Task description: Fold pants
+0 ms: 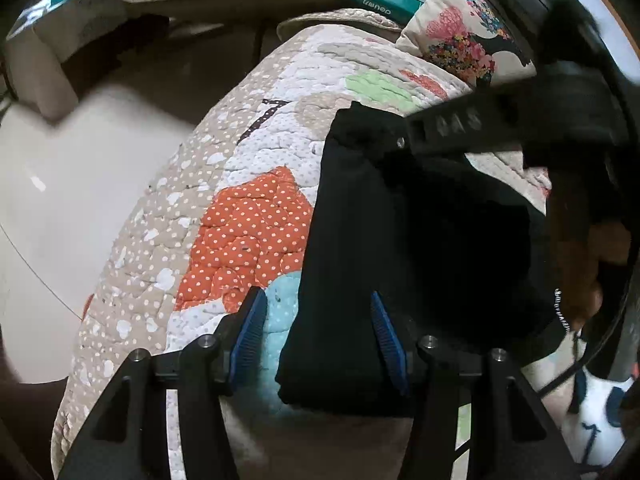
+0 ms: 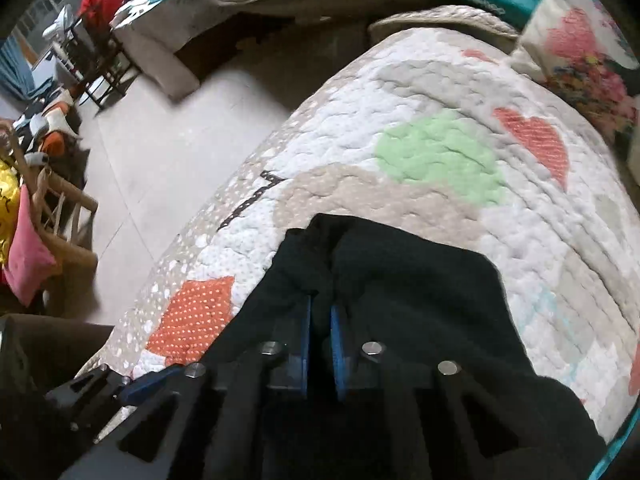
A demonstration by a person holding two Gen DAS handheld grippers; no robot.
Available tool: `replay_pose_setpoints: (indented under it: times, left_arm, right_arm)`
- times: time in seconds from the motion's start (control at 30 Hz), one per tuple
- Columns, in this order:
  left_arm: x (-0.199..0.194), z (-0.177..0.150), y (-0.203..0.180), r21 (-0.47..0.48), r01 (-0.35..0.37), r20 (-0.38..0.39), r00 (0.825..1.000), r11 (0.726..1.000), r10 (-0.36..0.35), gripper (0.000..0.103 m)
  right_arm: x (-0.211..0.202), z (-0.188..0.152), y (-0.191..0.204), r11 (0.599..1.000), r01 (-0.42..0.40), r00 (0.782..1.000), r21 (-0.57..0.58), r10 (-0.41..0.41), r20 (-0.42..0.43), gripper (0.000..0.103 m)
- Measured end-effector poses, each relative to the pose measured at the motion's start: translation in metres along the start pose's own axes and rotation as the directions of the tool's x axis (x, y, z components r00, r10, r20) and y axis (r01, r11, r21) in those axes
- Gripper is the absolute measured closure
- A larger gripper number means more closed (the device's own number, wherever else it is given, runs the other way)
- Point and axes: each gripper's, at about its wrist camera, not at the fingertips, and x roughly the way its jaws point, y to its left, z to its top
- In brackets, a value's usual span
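- Left wrist view: the black pants [image 1: 400,248] lie bunched on the quilt [image 1: 248,224], near its left edge; the left gripper [image 1: 318,340] is spread wide over their near hem, grasping nothing.
- Right gripper [image 2: 320,344] is clenched on a ridge of the pants [image 2: 400,300].
- Judgement: partly folded (layers unclear); a final fold and smoothing seem left.

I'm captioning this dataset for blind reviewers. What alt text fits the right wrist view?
The right gripper is pinched shut on a raised fold of the black pants, which lie on a patchwork quilt with green, orange and beige patches. Pale floor and cluttered furniture fill the left background.
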Motion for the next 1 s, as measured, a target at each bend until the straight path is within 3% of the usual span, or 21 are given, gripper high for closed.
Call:
replay_pose_setpoints:
  times: [0.17, 0.3, 0.4, 0.5, 0.57, 0.67, 0.7, 0.83, 0.97, 1.0]
  left_arm:
    - [0.0, 0.0, -0.005, 0.021, -0.031, 0.01, 0.999, 0.999, 0.031, 0.05]
    - [0.0, 0.0, -0.007, 0.031, -0.043, 0.008, 0.999, 0.999, 0.043, 0.049]
    - [0.001, 0.004, -0.008, 0.029, -0.045, -0.005, 0.999, 0.999, 0.045, 0.048]
    - [0.001, 0.01, -0.007, 0.005, -0.031, -0.029, 0.999, 0.999, 0.031, 0.048]
    - [0.0, 0.015, -0.006, -0.014, -0.014, -0.037, 0.999, 1.0, 0.013, 0.048]
    - [-0.004, 0.021, -0.005, -0.021, 0.034, -0.033, 0.999, 0.999, -0.035, 0.048]
    - [-0.009, 0.022, -0.008, -0.006, 0.057, -0.027, 0.998, 0.998, -0.058, 0.048]
    - [-0.021, 0.034, -0.023, 0.041, 0.121, -0.048, 0.992, 0.992, -0.119, 0.048]
    - [-0.032, 0.053, -0.059, 0.116, 0.187, -0.053, 0.982, 0.975, -0.182, 0.048]
    - [-0.034, 0.058, -0.074, 0.161, 0.206, -0.063, 0.978, 0.965, -0.198, 0.047]
  right_arm:
    - [-0.002, 0.012, -0.01, 0.998, 0.024, 0.999, 0.05, -0.026, 0.03, 0.097]
    - [-0.009, 0.019, -0.027, 0.976, 0.163, 0.983, 0.145, -0.173, 0.065, 0.097]
    - [-0.033, 0.0, -0.049, 0.955, 0.205, 0.97, 0.213, -0.227, 0.087, 0.097]
    - [-0.08, -0.049, -0.073, 0.927, 0.154, 0.959, 0.342, -0.223, 0.175, 0.095]
    - [-0.111, -0.09, -0.091, 0.884, 0.143, 0.939, 0.445, -0.263, 0.221, 0.087]
    - [-0.148, -0.167, -0.118, 0.765, 0.073, 0.908, 0.64, -0.317, 0.275, 0.058]
    - [-0.158, -0.202, -0.125, 0.702, 0.014, 0.898, 0.712, -0.322, 0.299, 0.054]
    - [-0.165, -0.281, -0.126, 0.544, -0.12, 0.897, 0.83, -0.299, 0.325, 0.054]
    - [-0.146, -0.319, -0.138, 0.389, -0.217, 0.914, 0.895, -0.242, 0.327, 0.054]
    - [-0.141, -0.32, -0.141, 0.372, -0.237, 0.913, 0.898, -0.23, 0.337, 0.054]
